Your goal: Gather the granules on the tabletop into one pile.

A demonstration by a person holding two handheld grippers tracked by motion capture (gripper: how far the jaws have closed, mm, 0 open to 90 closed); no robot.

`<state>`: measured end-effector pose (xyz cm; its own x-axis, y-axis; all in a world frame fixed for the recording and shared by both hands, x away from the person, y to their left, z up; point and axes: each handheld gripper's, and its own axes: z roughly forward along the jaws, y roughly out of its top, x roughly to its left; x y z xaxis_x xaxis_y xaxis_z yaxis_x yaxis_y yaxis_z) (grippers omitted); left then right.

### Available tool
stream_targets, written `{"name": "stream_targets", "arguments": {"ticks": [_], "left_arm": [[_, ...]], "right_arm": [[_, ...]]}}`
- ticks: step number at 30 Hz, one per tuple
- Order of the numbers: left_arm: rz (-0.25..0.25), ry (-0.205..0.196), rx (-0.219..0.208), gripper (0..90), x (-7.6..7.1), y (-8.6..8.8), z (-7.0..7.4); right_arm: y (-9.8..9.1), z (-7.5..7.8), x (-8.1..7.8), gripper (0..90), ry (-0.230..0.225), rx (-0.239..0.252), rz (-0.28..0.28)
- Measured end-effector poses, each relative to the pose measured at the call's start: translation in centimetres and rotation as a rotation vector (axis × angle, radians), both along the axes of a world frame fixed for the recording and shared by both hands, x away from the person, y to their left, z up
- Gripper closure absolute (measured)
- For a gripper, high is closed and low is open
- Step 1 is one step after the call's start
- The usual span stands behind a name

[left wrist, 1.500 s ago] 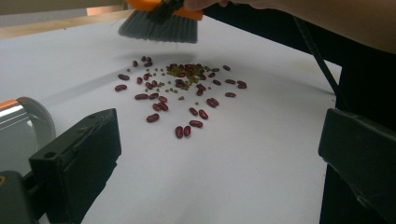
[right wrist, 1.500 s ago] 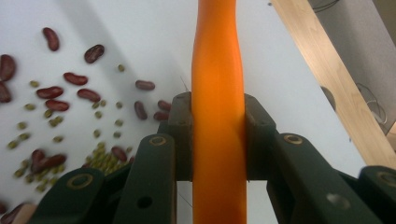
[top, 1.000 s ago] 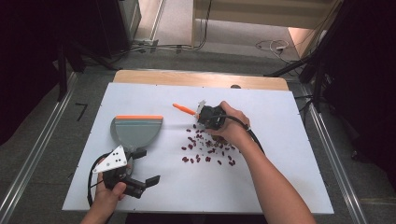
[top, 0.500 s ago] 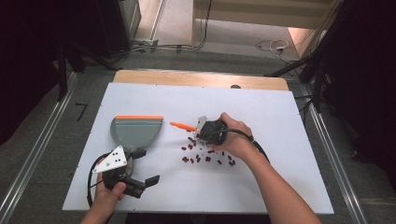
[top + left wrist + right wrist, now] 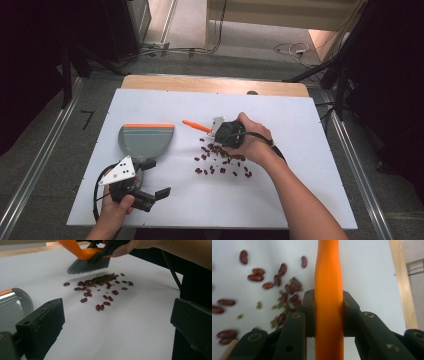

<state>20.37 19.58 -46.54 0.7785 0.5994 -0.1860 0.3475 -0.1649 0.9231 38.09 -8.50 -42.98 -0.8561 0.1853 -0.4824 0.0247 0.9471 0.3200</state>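
While the left gripper (image 5: 150, 192) rests at the near left edge of the white worktop (image 5: 300, 190), jaws spread wide and empty, hand low and wrapped around its body, the grey dustpan (image 5: 146, 140) with orange rim lies just beyond it. Right of that, dark red beans (image 5: 220, 162) and small green ones lie scattered mid-worktop. Right gripper (image 5: 226, 133), forearm reaching in from near right, is clamped on the orange brush handle (image 5: 329, 302); grey bristles (image 5: 88, 265) hang over the far side of the bean pile.
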Motion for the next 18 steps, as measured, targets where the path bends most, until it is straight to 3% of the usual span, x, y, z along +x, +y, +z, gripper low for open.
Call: {"name": "stream_targets", "arguments": {"ticks": [7, 10, 12, 15, 18], "left_arm": [[-0.006, -0.001, 0.001, 0.1, 0.0, -0.1, -0.1], [-0.008, -0.001, 0.008, 0.1, 0.0, -0.1, -0.1], [-0.007, -0.002, 0.009, 0.1, 0.0, 0.0, -0.1], [-0.003, 0.000, 0.007, 0.1, 0.0, 0.0, -0.2], [-0.005, 0.000, 0.006, 0.1, 0.0, -0.1, -0.1]], "right_arm": [[2.8, -1.0, 1.7, 68.8, -0.042, -0.009, 0.021], [3.2, -1.8, 1.8, 68.8, 0.008, -0.010, 0.053], [3.3, -2.0, 1.6, 68.7, 0.014, -0.008, 0.065], [3.2, -2.3, 0.6, 68.5, 0.029, -0.053, 0.102], [2.8, -2.2, -0.1, 68.5, 0.060, -0.038, 0.121]]}}
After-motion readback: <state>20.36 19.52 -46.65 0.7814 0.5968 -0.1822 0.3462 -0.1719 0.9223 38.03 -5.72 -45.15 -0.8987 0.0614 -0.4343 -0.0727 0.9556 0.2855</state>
